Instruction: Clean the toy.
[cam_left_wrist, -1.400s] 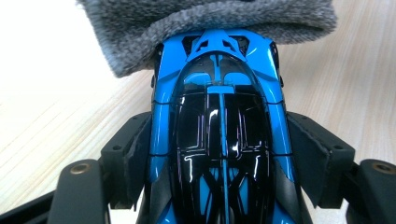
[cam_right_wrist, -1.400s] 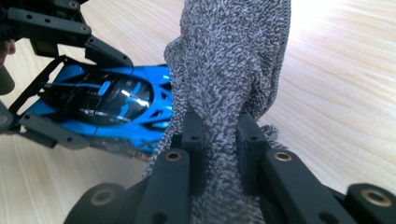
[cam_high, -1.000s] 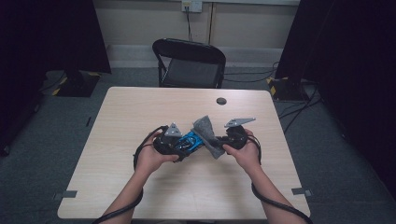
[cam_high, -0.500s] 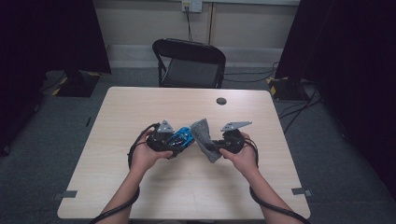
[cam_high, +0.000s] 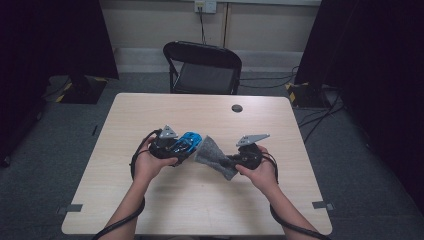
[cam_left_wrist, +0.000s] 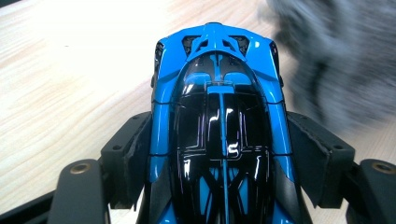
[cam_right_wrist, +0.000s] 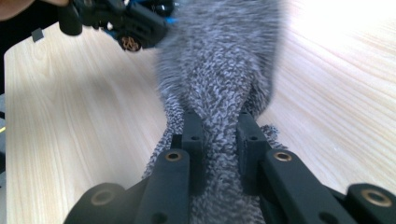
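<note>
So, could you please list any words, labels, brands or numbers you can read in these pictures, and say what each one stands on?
None can be read.
Blue toy car, clamped in the left hand-held gripper: glossy blue and black bodywork, no lettering or number.
Grey cloth, pinched by the right hand-held gripper: no tag or label visible.
Table: bare wood grain, no print.
Wall socket: too small to read.

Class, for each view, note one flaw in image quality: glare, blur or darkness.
High view: dark surroundings beyond the lit table. Left gripper view: glare whitens the wood, the grey cloth is blurred, the toy car sharp. Right gripper view: top right corner overexposed.
</note>
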